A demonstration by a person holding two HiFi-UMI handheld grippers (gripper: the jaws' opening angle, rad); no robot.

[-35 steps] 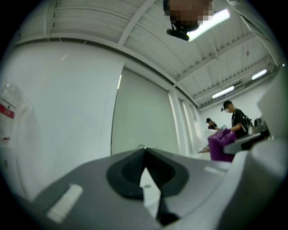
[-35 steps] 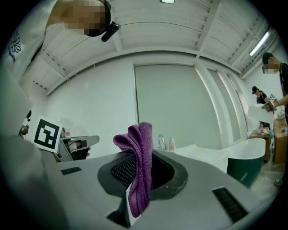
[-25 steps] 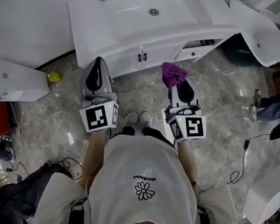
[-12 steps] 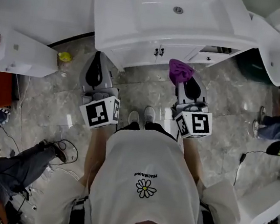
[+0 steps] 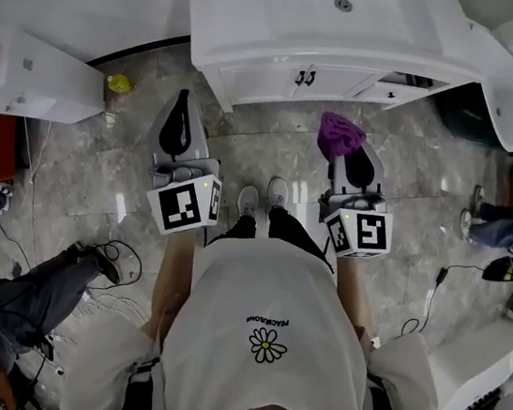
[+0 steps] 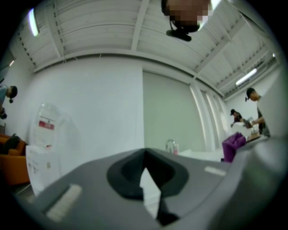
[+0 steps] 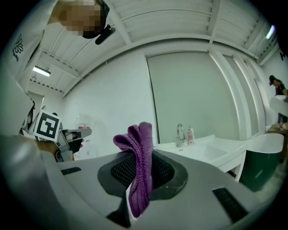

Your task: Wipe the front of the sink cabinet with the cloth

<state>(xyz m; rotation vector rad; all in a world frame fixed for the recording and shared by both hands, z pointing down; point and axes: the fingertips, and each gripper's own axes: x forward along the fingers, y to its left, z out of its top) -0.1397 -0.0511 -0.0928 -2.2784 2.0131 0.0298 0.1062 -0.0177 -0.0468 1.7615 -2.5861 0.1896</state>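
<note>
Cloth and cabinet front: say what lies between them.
Nothing: only floor tiles show between the cloth and the cabinet front, seen in the head view.

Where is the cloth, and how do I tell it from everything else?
Find the white sink cabinet at the top of the head view; two grippers hang before it over the grey floor. The cloth is the bunched purple wad pinched in the right gripper; the left gripper is empty.

Bathroom-fixture workspace, white sink cabinet, marble floor, loose cables, spare basin.
</note>
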